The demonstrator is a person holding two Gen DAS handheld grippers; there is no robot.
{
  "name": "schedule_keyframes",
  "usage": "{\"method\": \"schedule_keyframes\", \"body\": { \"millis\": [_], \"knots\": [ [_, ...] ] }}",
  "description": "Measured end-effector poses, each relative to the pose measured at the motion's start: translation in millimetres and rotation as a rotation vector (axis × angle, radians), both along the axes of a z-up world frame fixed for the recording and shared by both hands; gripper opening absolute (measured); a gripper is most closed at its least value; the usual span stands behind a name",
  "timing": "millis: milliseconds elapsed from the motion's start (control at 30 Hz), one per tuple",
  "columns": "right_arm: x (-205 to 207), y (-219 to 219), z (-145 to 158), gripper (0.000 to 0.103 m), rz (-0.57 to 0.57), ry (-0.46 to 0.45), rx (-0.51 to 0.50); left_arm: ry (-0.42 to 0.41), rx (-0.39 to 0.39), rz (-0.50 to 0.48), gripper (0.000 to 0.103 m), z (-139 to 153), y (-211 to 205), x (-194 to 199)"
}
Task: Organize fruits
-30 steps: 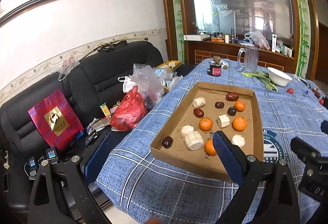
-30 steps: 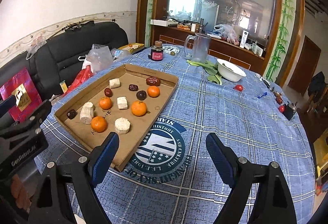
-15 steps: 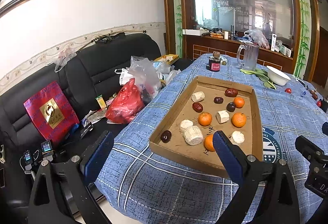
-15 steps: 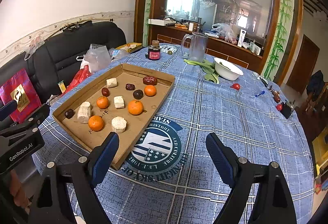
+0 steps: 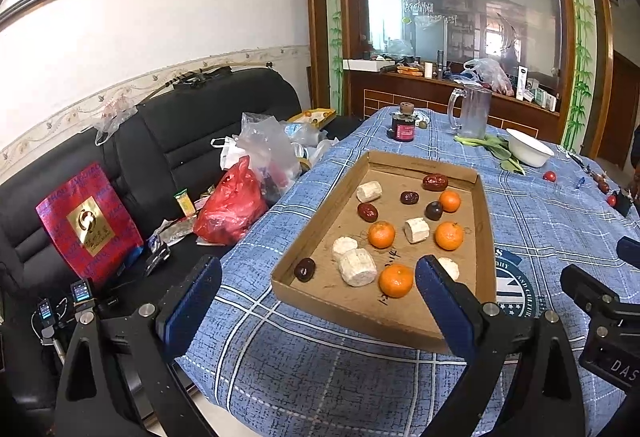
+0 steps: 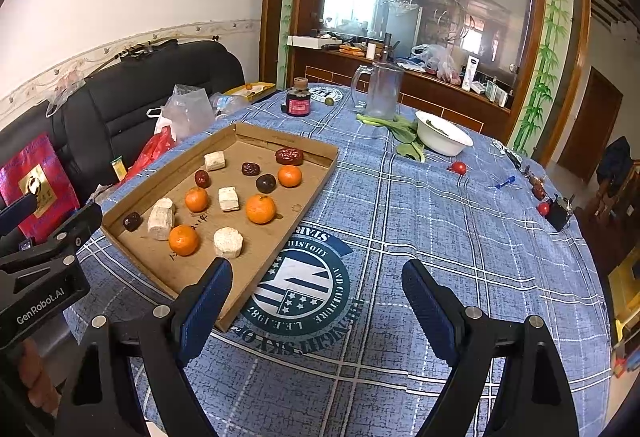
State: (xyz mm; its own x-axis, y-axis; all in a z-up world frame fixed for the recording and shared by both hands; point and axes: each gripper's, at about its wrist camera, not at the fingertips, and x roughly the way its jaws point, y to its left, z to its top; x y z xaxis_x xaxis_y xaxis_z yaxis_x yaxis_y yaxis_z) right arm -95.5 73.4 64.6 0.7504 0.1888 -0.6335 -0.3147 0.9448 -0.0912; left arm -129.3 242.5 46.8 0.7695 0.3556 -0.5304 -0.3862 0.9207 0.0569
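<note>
Cardboard tray (image 6: 320,173) of oranges (image 6: 261,208), dates and pale chunks: unmoved, left half of bench (image 6: 420,221). Left gripper (image 5: 318,279), right gripper (image 6: 316,287): both gaping, empty, apparently unshifted since earlier.

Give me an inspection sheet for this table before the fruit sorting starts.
Surface: round table under a blue plaid tablecloth.
Job's things: cardboard tray holding four oranges, five red dates and five pale cut chunks, all loose.
Clutter: dark jar, glass pitcher, white bowl, greens, small tomatoes.
Grippers: left gripper and right gripper both open, holding nothing, short of the fruit.
Cables: nothing seen on the table.
Surroundings: black sofa with plastic bags; mirrored cabinet behind.
</note>
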Motion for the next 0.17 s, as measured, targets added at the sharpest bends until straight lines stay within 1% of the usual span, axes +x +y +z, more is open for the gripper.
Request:
{"method": "schedule_keyframes", "body": {
  "millis": [167],
  "knots": [
    [0.9,-1.2,1.1,0.090,-0.002,-0.002,-0.003,-0.009,0.000,0.009,0.098,2.3,-0.1,1.1]
  ]
}}
